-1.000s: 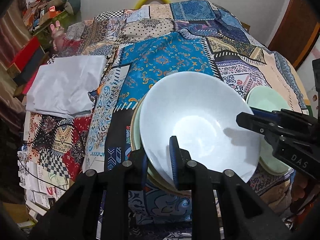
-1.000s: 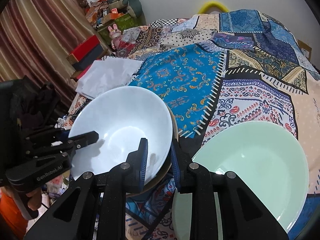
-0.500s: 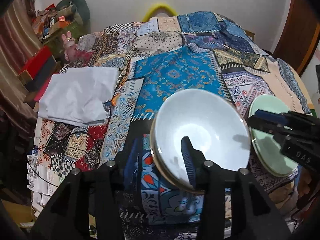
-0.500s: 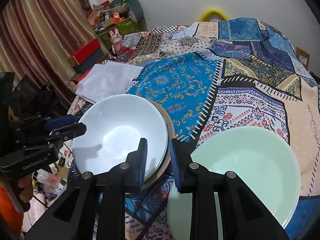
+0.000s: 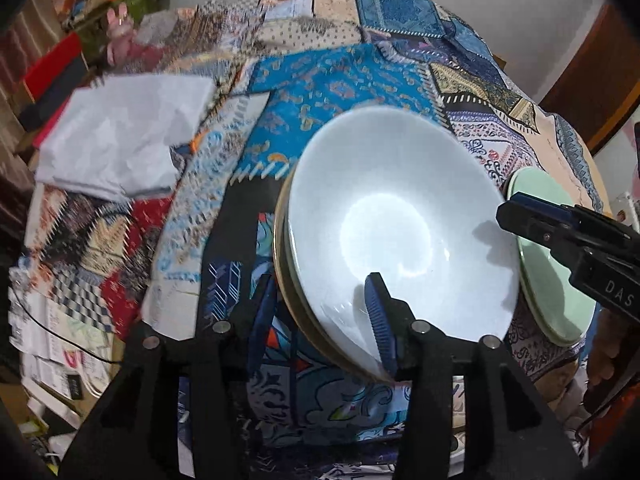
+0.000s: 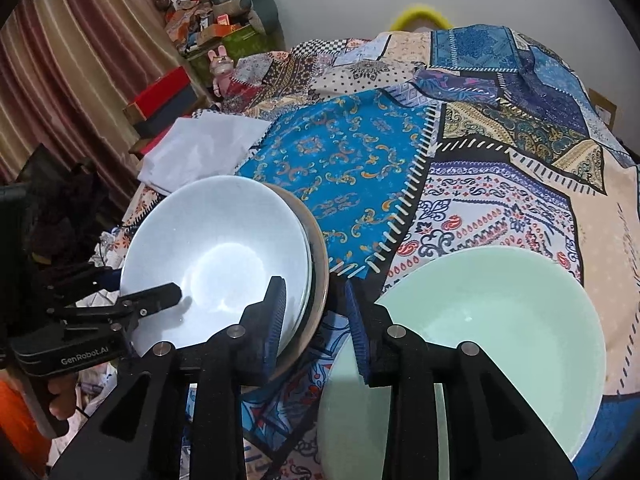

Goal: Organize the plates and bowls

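A white bowl [image 5: 392, 216] [image 6: 216, 248] rests on top of a stack with a tan-rimmed plate [image 5: 282, 264] [image 6: 320, 264] under it, on the patchwork cloth. My left gripper [image 5: 322, 320] straddles the stack's near rim. Its jaws are opening, one finger inside the bowl and one outside, and the pads do not press. My right gripper [image 6: 316, 320] straddles the stack's right rim, its jaws also opening off the rim. A mint green bowl [image 6: 480, 320] [image 5: 540, 216] sits just right of the stack, under the right gripper's outer finger.
A folded white cloth [image 5: 120, 140] [image 6: 200, 148] lies left of and beyond the stack. Red and dark boxes [image 6: 160, 96], a pink rabbit toy [image 6: 220, 68] and clutter stand along the striped curtain. Papers [image 5: 60, 340] lie at the near left edge.
A second ago both grippers held the white bowl by its rim, tilted above the stack. It now rests level on the stack, and both pairs of jaws have spread apart.
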Tool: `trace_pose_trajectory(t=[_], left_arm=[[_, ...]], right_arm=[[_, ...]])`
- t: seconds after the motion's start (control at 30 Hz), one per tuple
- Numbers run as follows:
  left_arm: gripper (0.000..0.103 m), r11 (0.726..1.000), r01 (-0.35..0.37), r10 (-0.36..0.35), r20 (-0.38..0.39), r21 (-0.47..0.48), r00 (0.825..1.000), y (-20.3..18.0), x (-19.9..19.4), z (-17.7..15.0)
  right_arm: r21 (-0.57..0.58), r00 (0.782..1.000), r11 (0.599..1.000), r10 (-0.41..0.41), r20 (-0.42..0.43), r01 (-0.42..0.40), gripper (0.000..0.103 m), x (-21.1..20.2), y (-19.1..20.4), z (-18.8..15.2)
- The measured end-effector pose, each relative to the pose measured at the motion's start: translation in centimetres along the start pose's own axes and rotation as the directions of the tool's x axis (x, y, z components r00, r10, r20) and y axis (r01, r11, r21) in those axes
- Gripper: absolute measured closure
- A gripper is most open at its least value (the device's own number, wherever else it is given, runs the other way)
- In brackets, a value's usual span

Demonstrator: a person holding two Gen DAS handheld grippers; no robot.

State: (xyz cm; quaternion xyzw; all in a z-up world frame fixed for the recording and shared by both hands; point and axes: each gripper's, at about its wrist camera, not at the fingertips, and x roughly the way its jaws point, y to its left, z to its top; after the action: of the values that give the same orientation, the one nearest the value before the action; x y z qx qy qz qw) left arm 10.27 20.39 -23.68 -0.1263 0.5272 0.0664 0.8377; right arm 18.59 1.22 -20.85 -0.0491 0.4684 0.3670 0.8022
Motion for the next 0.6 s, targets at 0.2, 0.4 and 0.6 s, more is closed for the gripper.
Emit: trace_pose_trajectory(t=[0.2, 0.4, 0.6], left_arm=[[0.054, 0.997, 0.056, -0.056, -0.008, -0.056, 0.998, 1.4, 0.7, -0.4], [0.054, 0.996, 0.07, -0.07, 0.003, -0.047, 0.998, 1.2, 0.8, -0.3], [0.062, 0.995, 0.097, -0.097, 0.002, -0.037, 0.995, 0.6, 0.9, 0.0]], right_arm=[[-0.028, 0.998, 0.999, 0.029, -0.05, -0.03, 0.075, 1.5, 1.1, -0.2], [-0.03, 0.998, 0.999, 0.01, -0.067, -0.012, 0.072, 2.5, 1.4, -0.3], [-0.036, 0.998, 0.999, -0.005, -0.06, 0.003, 0.072, 2.9, 1.6, -0.5]])
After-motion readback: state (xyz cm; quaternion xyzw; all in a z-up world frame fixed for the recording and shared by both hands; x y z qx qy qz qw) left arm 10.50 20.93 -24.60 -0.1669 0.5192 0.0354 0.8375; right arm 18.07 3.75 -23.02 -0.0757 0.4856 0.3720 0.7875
